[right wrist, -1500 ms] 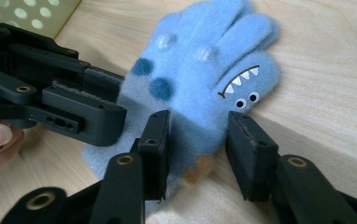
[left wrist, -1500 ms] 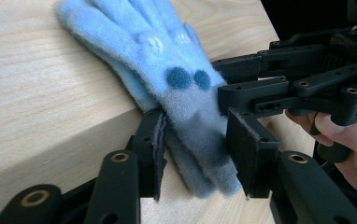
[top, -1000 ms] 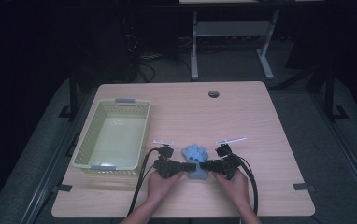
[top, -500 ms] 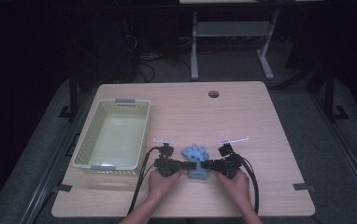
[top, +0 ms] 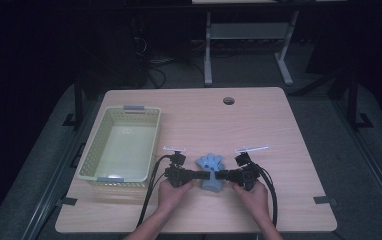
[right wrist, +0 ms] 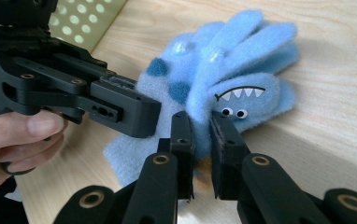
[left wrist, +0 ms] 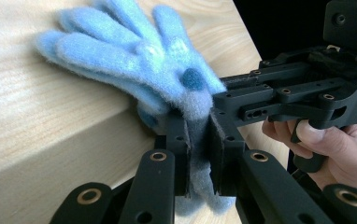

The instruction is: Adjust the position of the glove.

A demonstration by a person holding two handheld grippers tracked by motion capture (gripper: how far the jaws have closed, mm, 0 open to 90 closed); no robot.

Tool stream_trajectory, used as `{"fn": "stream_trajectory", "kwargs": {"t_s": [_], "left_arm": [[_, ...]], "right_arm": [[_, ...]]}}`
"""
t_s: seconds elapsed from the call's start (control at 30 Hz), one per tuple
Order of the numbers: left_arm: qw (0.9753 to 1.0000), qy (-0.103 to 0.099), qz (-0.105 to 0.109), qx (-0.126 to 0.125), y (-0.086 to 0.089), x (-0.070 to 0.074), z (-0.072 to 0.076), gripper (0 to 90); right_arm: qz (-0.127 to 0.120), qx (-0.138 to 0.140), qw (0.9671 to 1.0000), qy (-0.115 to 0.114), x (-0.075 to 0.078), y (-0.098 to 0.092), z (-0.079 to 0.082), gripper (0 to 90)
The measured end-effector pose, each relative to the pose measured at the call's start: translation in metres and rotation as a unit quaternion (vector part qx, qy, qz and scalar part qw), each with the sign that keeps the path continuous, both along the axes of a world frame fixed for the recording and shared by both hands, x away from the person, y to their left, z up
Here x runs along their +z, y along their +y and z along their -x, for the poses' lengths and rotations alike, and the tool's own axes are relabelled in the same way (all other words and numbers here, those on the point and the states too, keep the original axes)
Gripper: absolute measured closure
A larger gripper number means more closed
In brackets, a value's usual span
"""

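A fuzzy light-blue glove [top: 210, 166] with dark blue spots and a small monster face lies near the table's front edge, its fingers pointing away from me. My left gripper [top: 198, 175] comes at it from the left and is shut on the glove's [left wrist: 134, 56] cuff. From the right, my right gripper [top: 222, 175] is shut on the glove [right wrist: 232, 79] fabric near the thumb with the toothy face. The two grippers meet tip to tip at the glove. The left gripper [left wrist: 198, 140] and the right gripper [right wrist: 201, 140] each have blue fleece pinched between their jaws.
A pale green plastic basket [top: 92, 155] with grey handles stands empty on the left side of the wooden table [top: 259, 120]. A round cable hole [top: 228, 100] sits near the far edge. Dark floor, cables and a desk frame lie beyond the table.
Both grippers and the glove have shifted slightly toward me and downward; the grip on the glove stays the same.
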State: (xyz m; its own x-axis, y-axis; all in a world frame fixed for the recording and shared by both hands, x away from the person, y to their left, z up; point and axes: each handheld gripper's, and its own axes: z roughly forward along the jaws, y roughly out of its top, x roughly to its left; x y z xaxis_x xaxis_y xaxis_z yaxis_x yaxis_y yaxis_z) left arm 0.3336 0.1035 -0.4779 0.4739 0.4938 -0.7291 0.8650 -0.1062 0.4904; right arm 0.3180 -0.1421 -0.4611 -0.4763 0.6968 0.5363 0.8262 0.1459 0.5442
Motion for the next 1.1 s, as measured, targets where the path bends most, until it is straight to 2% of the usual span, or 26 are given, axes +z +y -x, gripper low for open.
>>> {"fn": "stream_trajectory", "kwargs": {"t_s": [0.13,0.37,0.43,0.47,0.57,0.6,0.7,0.83,0.93,1.1], "left_arm": [[1.0,0.0,-0.001,-0.003,0.001,0.001,0.0,80.9],[0.9998,-0.005,-0.021,-0.006,-0.001,-0.003,0.001,80.8],[0.9996,-0.006,-0.027,-0.004,-0.002,-0.002,0.001,80.6],[0.9995,-0.007,-0.031,-0.004,-0.002,-0.002,0.001,80.6],[0.9993,-0.007,-0.036,-0.004,-0.003,-0.003,0.002,80.5],[0.9993,-0.008,-0.037,0.002,-0.003,-0.004,0.002,80.4],[0.9991,-0.015,-0.04,0.006,-0.002,-0.005,0.004,79.1],[0.9989,-0.01,-0.043,0.014,-0.001,-0.006,0.004,72.0],[0.9993,0.008,-0.034,0.016,0.0,-0.007,0.003,69.6],[0.9995,0.03,-0.011,0.009,-0.001,-0.011,0.001,68.7]], "right_arm": [[0.001,0.002,1.0,0.001,0.002,0.002,0.001,80.9],[0.017,0.004,0.9998,0.004,-0.003,0.004,-0.002,80.5],[0.013,0.0,0.9999,0.01,-0.004,0.003,-0.003,77.1],[0.014,-0.003,0.9998,0.01,-0.005,0.002,-0.003,72.1],[0.022,-0.005,0.9996,0.014,-0.005,0.001,-0.003,67.0],[0.026,-0.01,0.9994,0.019,-0.005,0.001,-0.002,62.2],[0.023,-0.014,0.9992,0.029,-0.005,0.0,0.0,59.9],[0.02,-0.018,0.9991,0.034,-0.006,0.0,0.0,63.5],[0.021,-0.018,0.9991,0.031,-0.008,0.001,0.0,69.0],[0.005,-0.017,0.9991,0.039,-0.011,0.003,0.0,74.5]]}}
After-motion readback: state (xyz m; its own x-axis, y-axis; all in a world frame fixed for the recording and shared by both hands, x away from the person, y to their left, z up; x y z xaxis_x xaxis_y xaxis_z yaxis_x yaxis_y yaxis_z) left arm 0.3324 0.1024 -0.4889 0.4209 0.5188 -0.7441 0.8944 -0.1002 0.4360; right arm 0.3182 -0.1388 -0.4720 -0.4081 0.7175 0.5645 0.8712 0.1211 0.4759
